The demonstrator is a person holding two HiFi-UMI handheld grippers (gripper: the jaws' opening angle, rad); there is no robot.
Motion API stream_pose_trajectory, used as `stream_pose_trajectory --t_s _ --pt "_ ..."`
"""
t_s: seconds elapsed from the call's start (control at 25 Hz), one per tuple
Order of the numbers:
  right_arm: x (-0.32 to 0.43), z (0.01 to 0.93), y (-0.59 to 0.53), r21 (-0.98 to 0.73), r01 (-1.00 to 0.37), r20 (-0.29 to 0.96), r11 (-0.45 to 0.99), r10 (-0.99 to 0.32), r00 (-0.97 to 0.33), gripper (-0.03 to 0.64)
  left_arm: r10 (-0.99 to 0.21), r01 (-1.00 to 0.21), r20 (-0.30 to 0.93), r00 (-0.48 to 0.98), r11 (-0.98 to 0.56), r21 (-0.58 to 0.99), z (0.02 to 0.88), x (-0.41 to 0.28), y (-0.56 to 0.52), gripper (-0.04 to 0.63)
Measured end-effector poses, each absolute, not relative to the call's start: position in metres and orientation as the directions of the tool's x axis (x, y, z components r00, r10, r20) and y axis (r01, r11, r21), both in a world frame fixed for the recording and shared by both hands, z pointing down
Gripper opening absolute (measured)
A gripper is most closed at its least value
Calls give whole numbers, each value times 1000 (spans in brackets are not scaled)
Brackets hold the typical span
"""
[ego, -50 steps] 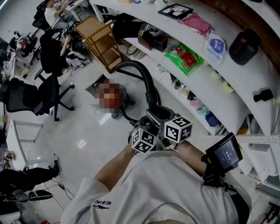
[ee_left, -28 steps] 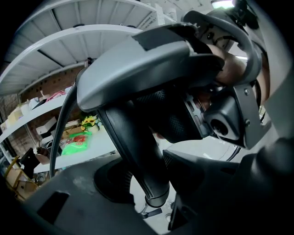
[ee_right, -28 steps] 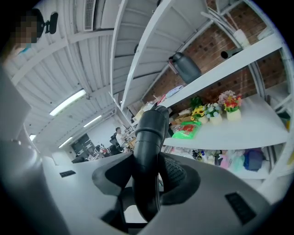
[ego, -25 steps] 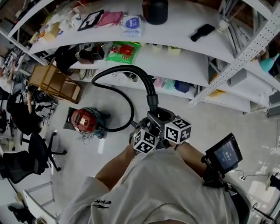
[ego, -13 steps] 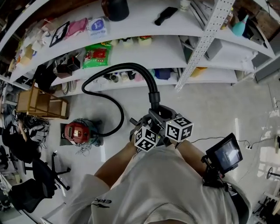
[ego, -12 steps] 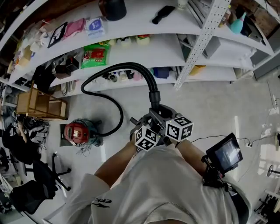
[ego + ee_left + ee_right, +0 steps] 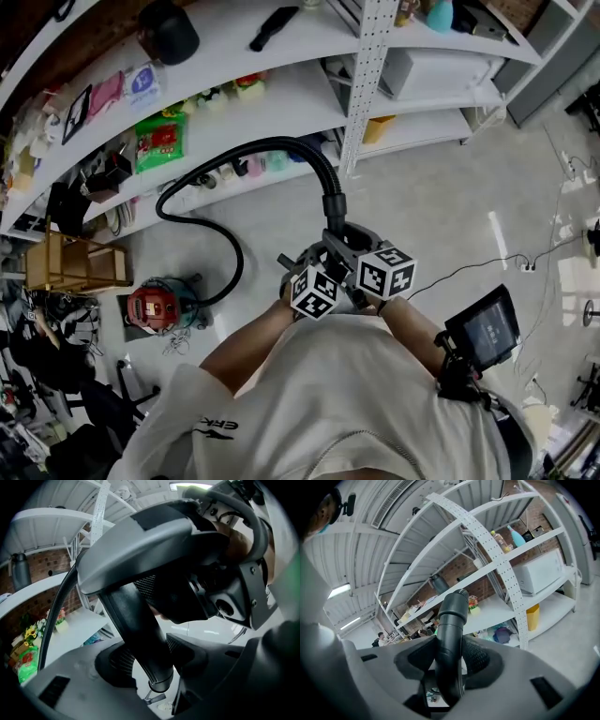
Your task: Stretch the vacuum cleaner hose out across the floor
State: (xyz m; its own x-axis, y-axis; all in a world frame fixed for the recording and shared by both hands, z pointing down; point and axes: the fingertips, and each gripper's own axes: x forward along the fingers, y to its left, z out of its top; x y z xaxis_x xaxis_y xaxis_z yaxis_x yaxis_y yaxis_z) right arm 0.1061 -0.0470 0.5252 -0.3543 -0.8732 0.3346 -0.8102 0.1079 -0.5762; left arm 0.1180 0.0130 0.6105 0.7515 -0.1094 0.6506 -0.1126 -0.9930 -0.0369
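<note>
Clamped in the left claw (image 7: 157, 663) and right claw (image 7: 450, 667), the hose (image 7: 272, 141) has been drawn farther from the vacuum cleaner (image 7: 155, 305); a loop remains, so the stretching is judged unfinished.

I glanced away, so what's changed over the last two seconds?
The person has turned right along the shelves, pulling the hose away from the vacuum cleaner, now further left in the head view; its loop has opened wider. Both the left gripper and right gripper stay clamped on the hose.
</note>
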Motion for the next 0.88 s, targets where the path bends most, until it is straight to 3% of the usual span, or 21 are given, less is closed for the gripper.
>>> stream_pose_trajectory --t_s 0.88 --pt "286 528 86 -556 -829 329 -62 -932 -151 172 55 87 656 752 -996 -16 616 286 150 181"
